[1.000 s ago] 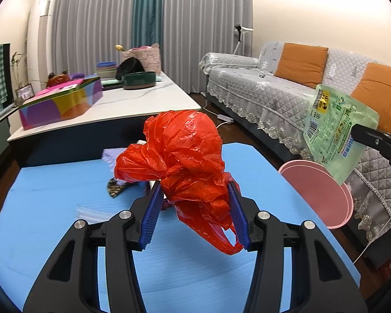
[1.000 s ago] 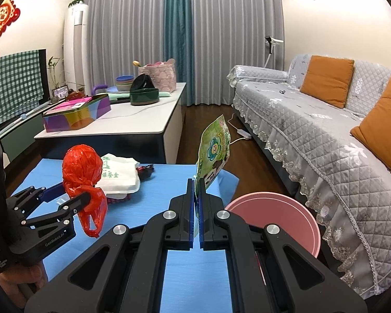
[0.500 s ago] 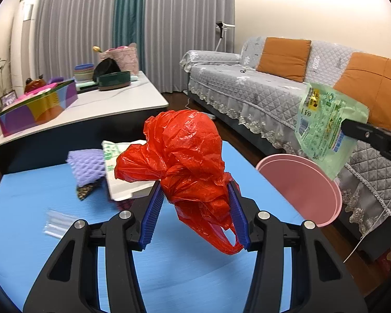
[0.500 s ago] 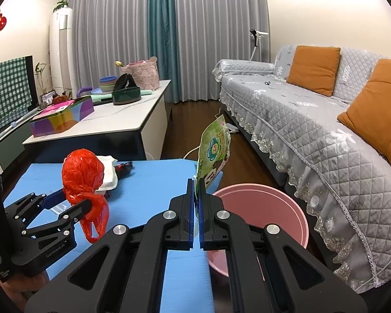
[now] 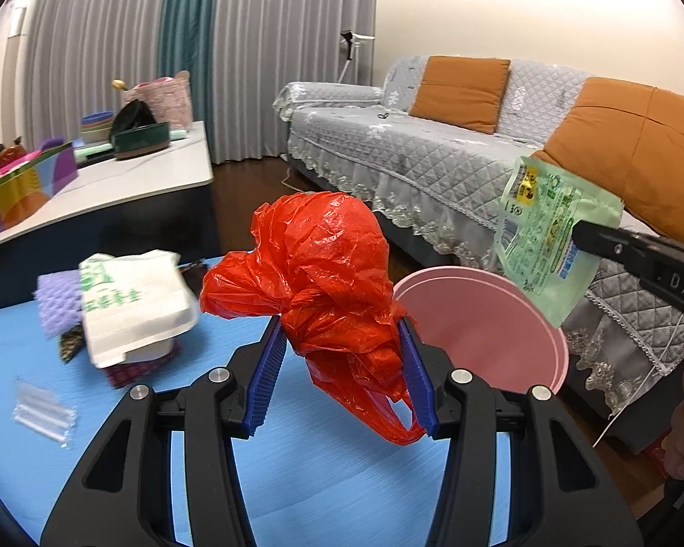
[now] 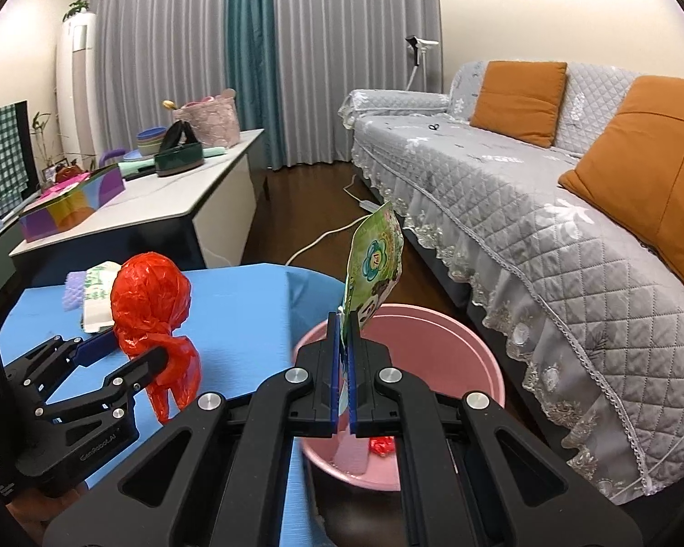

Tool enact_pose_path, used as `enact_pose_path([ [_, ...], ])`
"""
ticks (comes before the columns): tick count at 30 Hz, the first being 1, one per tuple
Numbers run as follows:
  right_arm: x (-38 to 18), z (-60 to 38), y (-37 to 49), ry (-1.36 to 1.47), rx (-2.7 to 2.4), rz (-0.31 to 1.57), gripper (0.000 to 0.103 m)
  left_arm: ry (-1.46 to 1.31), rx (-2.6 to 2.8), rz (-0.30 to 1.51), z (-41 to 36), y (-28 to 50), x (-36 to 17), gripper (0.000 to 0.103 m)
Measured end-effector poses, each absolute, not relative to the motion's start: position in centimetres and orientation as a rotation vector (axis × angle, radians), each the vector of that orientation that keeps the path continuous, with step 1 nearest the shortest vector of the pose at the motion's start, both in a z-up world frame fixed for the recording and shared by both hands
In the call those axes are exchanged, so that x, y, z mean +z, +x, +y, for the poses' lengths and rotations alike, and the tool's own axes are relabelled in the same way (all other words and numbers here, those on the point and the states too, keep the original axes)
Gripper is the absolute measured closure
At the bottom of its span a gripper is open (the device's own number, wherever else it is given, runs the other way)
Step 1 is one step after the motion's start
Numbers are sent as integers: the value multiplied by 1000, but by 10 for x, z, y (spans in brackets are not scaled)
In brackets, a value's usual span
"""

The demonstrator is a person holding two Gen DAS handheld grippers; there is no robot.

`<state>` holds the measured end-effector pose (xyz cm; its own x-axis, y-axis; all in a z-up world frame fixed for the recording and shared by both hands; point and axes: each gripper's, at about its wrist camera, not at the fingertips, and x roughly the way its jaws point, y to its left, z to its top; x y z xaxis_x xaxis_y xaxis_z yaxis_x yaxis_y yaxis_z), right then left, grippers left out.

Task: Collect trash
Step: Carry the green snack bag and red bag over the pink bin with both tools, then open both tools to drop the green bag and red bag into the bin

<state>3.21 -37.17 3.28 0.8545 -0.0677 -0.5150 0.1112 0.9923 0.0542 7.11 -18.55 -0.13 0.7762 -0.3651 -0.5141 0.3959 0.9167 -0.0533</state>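
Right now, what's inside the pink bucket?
In the pink bucket, a small crumpled red scrap lies at the bottom. The right tongs and their green wrapper cover the rest of the inside.

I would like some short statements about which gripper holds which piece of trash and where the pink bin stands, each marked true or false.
1. The left gripper is closed on a crumpled red plastic bag. True.
2. The right gripper is open and holds nothing. False: its jaws are shut on a green snack wrapper.
3. The pink bin stands on the floor beside the blue table, in front of the grey sofa. True.
4. The pink bin is completely empty. False: a small red scrap lies at its bottom.
5. The white foam box is already in the bin. False: it lies on the blue table.
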Motion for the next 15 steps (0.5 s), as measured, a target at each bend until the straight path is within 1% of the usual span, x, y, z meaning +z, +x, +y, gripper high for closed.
enact_pose_path([
  [15, 16, -421, 42, 138, -191, 566, 100, 89, -539, 545, -248, 88, -12, 54],
])
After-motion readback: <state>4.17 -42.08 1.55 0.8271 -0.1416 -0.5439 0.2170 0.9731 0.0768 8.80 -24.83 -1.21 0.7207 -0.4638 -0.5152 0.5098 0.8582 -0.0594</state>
